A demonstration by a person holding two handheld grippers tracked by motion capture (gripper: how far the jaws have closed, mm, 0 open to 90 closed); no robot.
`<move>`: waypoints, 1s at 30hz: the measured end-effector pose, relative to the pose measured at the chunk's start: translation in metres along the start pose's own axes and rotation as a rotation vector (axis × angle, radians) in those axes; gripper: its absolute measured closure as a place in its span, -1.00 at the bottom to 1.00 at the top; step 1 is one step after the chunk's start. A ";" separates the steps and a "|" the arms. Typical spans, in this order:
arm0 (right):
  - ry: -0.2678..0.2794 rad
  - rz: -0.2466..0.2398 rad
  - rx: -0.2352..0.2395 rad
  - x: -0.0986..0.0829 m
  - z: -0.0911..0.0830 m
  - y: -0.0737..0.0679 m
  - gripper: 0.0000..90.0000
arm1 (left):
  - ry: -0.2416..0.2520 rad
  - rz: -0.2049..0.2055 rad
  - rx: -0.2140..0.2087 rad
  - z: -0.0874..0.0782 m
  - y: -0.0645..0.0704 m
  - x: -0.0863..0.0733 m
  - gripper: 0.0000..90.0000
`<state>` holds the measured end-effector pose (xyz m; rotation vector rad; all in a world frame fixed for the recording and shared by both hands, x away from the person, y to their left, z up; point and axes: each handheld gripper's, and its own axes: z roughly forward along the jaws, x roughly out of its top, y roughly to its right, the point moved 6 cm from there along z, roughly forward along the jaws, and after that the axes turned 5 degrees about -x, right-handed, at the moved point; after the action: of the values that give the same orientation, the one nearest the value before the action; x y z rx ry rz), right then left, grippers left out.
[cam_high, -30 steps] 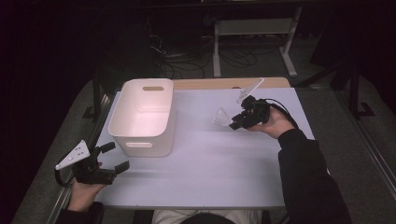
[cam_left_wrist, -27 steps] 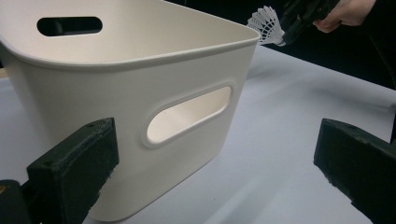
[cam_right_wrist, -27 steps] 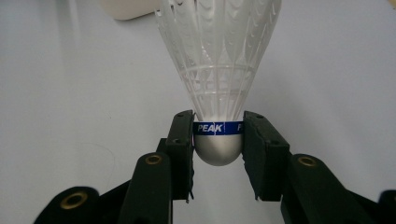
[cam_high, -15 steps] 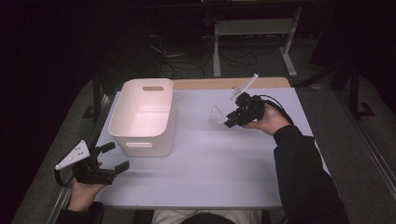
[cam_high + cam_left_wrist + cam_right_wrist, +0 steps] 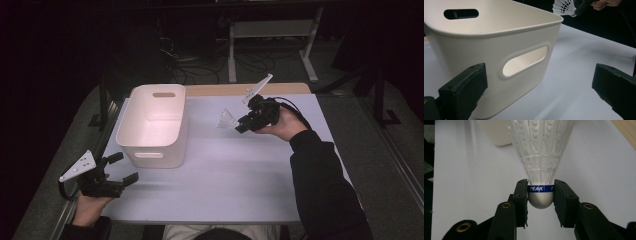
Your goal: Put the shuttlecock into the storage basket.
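Inventory, counted from all views:

- Shuttlecock (image 5: pixel 541 160): 1. White skirt, blue band, rounded cork base.
- Bin (image 5: pixel 155 125): 1. White plastic, 2 handle slots visible, one on each end wall.
- Table (image 5: pixel 225 185): 1. Pale top.
- Grippers: 2. Left gripper (image 5: pixel 120 170), right gripper (image 5: pixel 242 123). Jaws per gripper: 2.
- Hands: 2, one per gripper.
- Grey three-cornered plates: 2, one per gripper.
- Metal frame stand on floor beyond table: 1.

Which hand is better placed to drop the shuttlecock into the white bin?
Right. The right gripper is already shut on the shuttlecock, beside the white bin. The left gripper is open near the table edge.
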<state>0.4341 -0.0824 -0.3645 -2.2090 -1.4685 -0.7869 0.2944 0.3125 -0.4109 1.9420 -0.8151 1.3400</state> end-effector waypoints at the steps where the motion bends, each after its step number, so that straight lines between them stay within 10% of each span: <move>1: -0.002 0.000 0.001 0.001 0.000 -0.001 0.41 | -0.001 0.001 0.000 0.000 0.000 0.000 -1.00; 30: 0.028 -0.098 0.011 0.060 -0.002 -0.020 0.41 | 0.002 0.000 -0.003 0.000 0.000 0.000 -1.00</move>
<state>0.4328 -0.0328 -0.3244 -2.1228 -1.5739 -0.8354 0.2939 0.3125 -0.4106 1.9387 -0.8159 1.3400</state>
